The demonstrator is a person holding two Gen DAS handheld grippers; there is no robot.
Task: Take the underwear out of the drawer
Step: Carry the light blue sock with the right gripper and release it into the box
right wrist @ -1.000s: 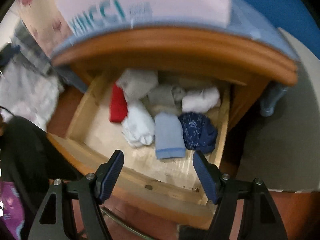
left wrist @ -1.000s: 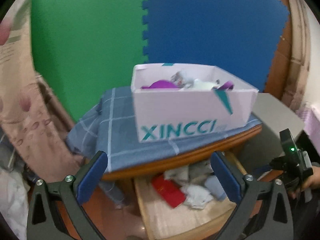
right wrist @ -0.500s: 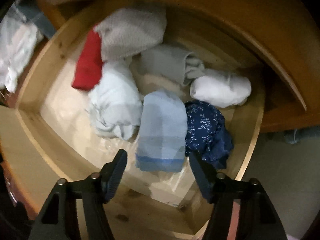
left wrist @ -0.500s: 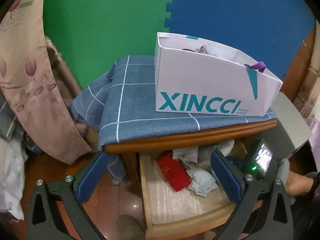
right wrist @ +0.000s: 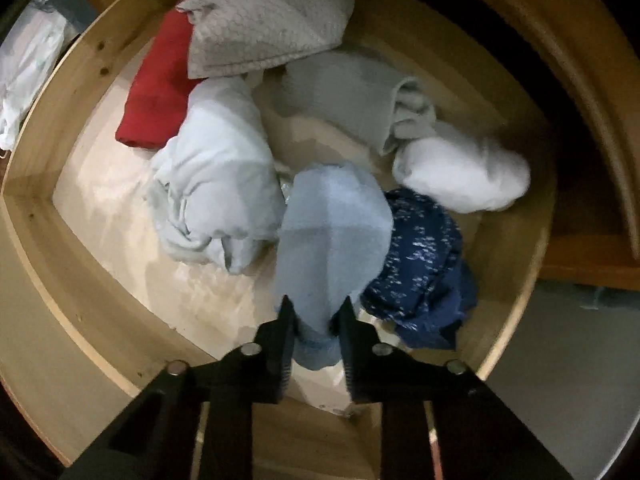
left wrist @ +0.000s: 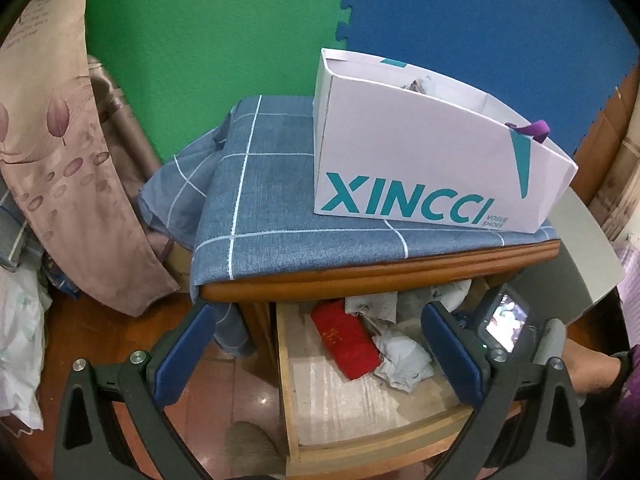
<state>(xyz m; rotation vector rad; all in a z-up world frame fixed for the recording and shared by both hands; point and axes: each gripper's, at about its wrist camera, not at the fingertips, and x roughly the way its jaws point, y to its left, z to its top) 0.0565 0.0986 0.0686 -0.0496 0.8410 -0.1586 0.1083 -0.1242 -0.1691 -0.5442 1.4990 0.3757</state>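
Pointing straight down into the open wooden drawer (right wrist: 100, 240), the right gripper (right wrist: 316, 308) has its jaws closing on the near end of a folded light blue underwear piece (right wrist: 332, 232); the cloth is pinched between the two black fingers (right wrist: 280, 332), which press on it from either side. From left to right across the drawer floor lie a red folded garment (right wrist: 156, 92), a pale crumpled piece (right wrist: 216, 184), the light blue piece, and a dark blue patterned garment (right wrist: 420, 264) just beside it, touching its right edge. Behind these sit a grey textured cloth (right wrist: 264, 16), a grey folded piece (right wrist: 352, 96) and a white bundle (right wrist: 460, 176).

From the left wrist view, the left gripper (left wrist: 316, 352) hangs above the drawer (left wrist: 360, 448) with its blue-padded fingers (left wrist: 180, 352) spread wide, nothing between them. Left of the nightstand hangs a floral curtain (left wrist: 60, 160); a blue checked cloth (left wrist: 272, 200) covers the top, bearing a white XINCCI shoe box (left wrist: 420, 152). At far right the right hand (left wrist: 584, 364) grips its device.
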